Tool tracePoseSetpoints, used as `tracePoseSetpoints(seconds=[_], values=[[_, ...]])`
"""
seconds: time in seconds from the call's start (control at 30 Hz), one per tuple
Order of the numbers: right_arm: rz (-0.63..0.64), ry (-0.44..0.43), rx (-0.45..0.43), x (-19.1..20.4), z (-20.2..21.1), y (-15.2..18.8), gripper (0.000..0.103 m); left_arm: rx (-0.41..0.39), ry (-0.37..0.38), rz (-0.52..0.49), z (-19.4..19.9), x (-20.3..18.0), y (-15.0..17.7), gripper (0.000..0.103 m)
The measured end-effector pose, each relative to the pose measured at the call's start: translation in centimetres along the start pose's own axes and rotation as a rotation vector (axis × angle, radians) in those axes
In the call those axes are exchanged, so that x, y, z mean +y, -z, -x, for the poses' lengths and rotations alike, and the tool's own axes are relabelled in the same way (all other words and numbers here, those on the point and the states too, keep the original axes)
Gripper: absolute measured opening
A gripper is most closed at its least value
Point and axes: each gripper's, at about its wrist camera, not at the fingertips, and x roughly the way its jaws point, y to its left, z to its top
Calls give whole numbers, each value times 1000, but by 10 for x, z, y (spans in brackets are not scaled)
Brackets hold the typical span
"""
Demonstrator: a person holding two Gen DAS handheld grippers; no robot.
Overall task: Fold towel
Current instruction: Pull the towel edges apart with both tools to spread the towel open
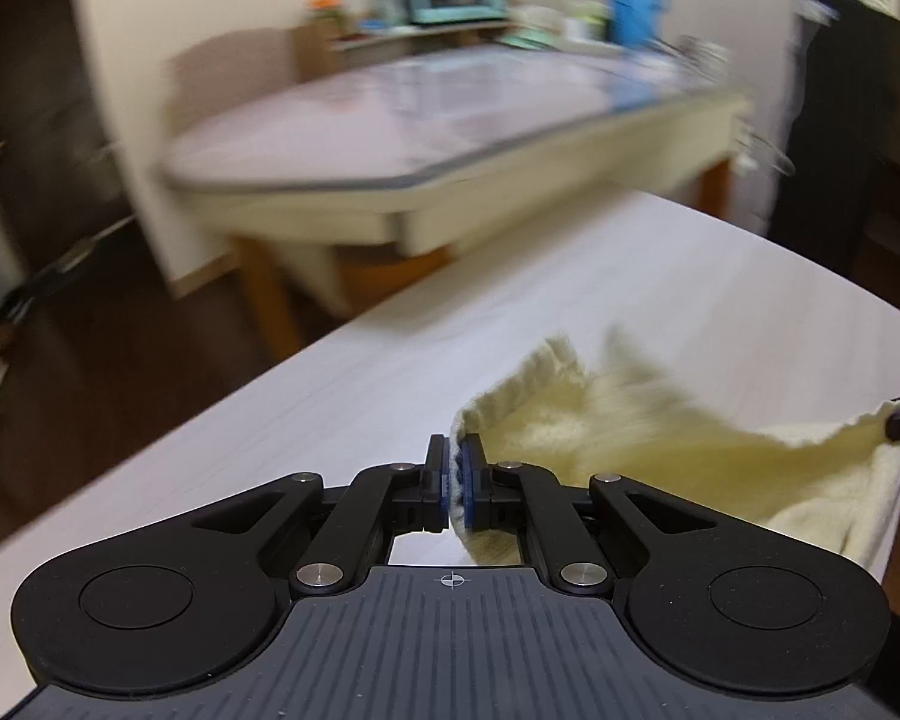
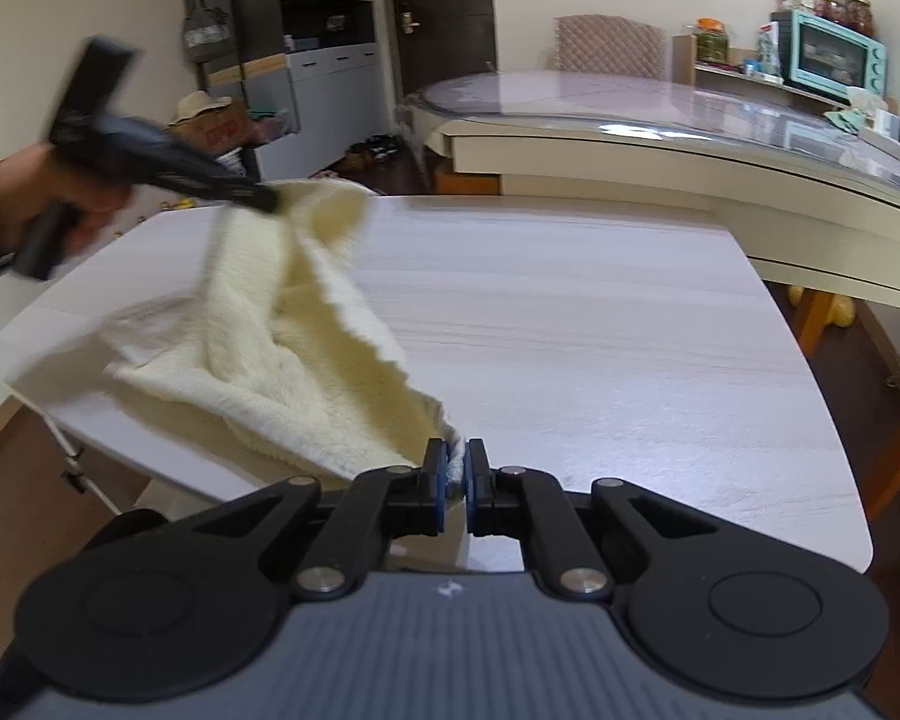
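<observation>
Left view motion-blurred; no readable writing. Left claw [image 1: 455,480] and right claw [image 2: 457,474] each pinch a corner of the cream towel [image 2: 306,360], lifted over the desk [image 2: 600,360].

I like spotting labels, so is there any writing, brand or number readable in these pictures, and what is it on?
None reads clearly.
Cardboard box: red print, too blurred to read.
Jars on the oven: labels too small.
Left gripper, right gripper, towel: no text; only a small alignment mark.
</observation>
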Motion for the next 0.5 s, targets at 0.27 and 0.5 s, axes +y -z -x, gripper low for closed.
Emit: tracePoseSetpoints(seconds=[0.27,0.5], values=[[-15,-3,-18,0,-6,-3,13,0,-31,130,19,23,44,4],[-24,-123,-65,15,-28,-47,34,-32,-33,78,27,15,48,4]])
